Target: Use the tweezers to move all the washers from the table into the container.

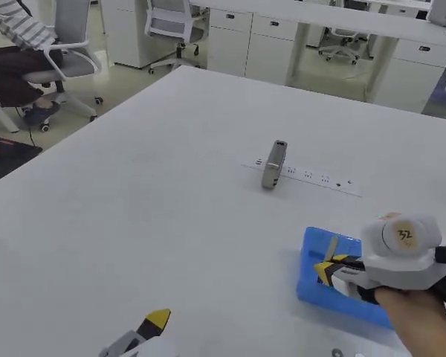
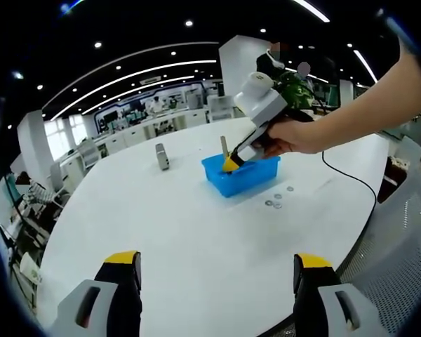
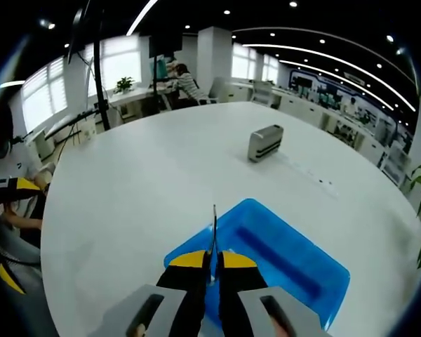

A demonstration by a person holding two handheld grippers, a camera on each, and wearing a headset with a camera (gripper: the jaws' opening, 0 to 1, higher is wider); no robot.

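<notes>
Several washers (image 2: 274, 203) lie on the bench (image 1: 134, 208) just beside the blue container (image 2: 242, 179), centre-right in the left gripper view. Right gripper (image 3: 212, 261) clamps the tweezers (image 3: 213, 228) over the container; left gripper (image 2: 215, 261) gapes empty. I judge the thin tweezers could twist in that grip, flicking a washer away.

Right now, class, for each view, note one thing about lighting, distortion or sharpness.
Head view: even light, straight lines, soft faint shadows on the table. Left gripper view: fisheye curves the table edge and ceiling lights; the washers are tiny. Right gripper view: same bending; the tweezers look sharp against the blue container.
</notes>
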